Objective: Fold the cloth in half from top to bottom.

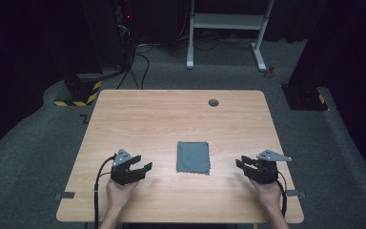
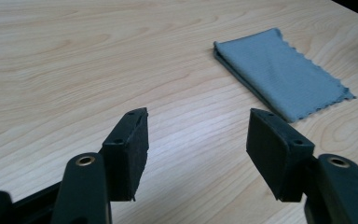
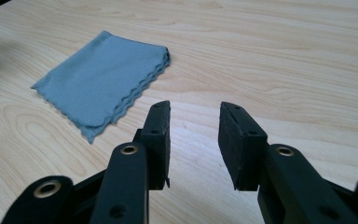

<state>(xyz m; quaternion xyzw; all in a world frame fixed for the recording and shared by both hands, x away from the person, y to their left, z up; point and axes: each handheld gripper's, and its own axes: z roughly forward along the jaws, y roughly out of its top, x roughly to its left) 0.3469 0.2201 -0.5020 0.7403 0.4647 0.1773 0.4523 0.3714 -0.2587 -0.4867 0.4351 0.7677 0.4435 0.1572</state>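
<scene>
Folded grey cloth (image 1: 193, 158) lies flat on table (image 1: 171, 114), near front edge, approx. midway btw the two grippers. Left gripper (image 1: 142, 167) just beside cloth's left side, jaws wide apart, nothing btw them. Right gripper (image 1: 241, 163) near cloth's right side, jaws partly apart w/ a narrower gap, nothing held.

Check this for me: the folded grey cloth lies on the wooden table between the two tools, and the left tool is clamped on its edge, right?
Not quite. The left tool is open and apart from the folded grey cloth, as the left gripper view shows; the cloth does lie between both tools on the wooden table.
</scene>
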